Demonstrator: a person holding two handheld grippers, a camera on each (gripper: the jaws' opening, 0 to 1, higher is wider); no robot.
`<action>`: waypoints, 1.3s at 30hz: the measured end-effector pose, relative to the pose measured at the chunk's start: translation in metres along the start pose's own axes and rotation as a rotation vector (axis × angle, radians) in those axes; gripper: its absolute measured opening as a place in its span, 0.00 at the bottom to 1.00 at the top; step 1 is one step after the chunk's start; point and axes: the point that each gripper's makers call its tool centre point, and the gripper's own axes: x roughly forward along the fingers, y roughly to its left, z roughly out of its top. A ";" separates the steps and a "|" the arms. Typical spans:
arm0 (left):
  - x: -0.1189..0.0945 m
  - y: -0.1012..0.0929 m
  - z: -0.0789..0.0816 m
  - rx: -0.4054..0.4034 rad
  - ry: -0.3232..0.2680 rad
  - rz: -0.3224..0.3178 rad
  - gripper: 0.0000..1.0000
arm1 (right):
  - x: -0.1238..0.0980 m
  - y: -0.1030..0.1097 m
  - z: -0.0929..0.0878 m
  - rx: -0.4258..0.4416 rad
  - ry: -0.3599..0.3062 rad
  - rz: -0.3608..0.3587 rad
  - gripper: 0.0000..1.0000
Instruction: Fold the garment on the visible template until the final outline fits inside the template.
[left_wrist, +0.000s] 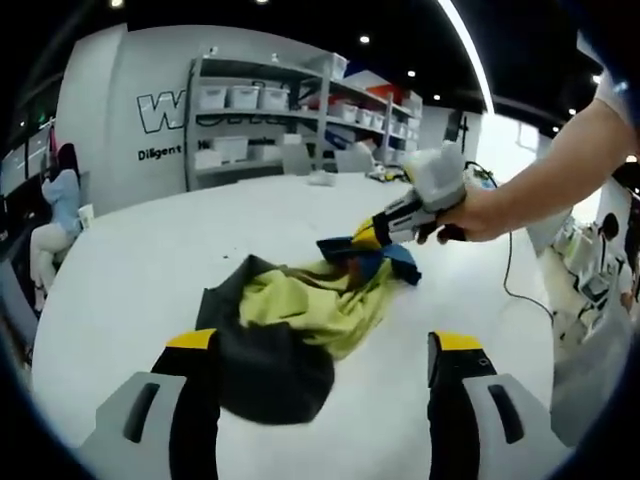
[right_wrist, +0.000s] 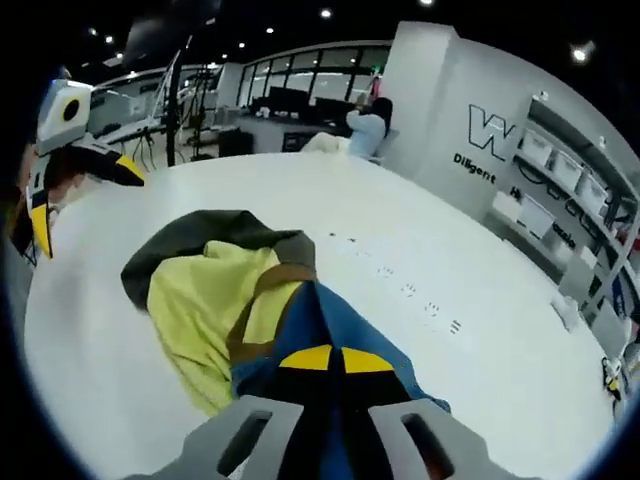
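Garment (left_wrist: 295, 320) cloth is seen lying crumpled on a white table (left_wrist: 130, 270), with yellow-green, dark grey, brown and blue parts bunched together. In the left gripper view, the left gripper (left_wrist: 328, 350) is held over the near edge of the heap with its jaws spread wide apart and nothing between them; the dark grey part lies just beside its left jaw. Across the heap, the right gripper (left_wrist: 362, 238) is gripped by a person's hand (left_wrist: 478, 212) and is pressed onto the blue end of the cloth. In the right gripper view, the right gripper (right_wrist: 332, 360) is shown with its yellow-tipped jaws brought together on the blue fabric, which runs down between them. The left gripper (right_wrist: 45, 190) is seen at the left edge, beyond the heap. Shelves (left_wrist: 280, 110) with white boxes are seen against the far wall.
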 end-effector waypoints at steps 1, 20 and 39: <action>0.000 0.001 0.000 0.000 -0.001 0.001 0.84 | -0.002 -0.002 -0.001 0.005 -0.001 -0.008 0.00; 0.014 0.019 0.014 0.067 0.009 -0.006 0.84 | -0.074 -0.058 -0.028 0.073 -0.038 -0.138 0.00; 0.054 0.058 0.026 0.211 0.088 -0.030 0.75 | -0.088 -0.060 -0.069 0.084 0.013 -0.124 0.00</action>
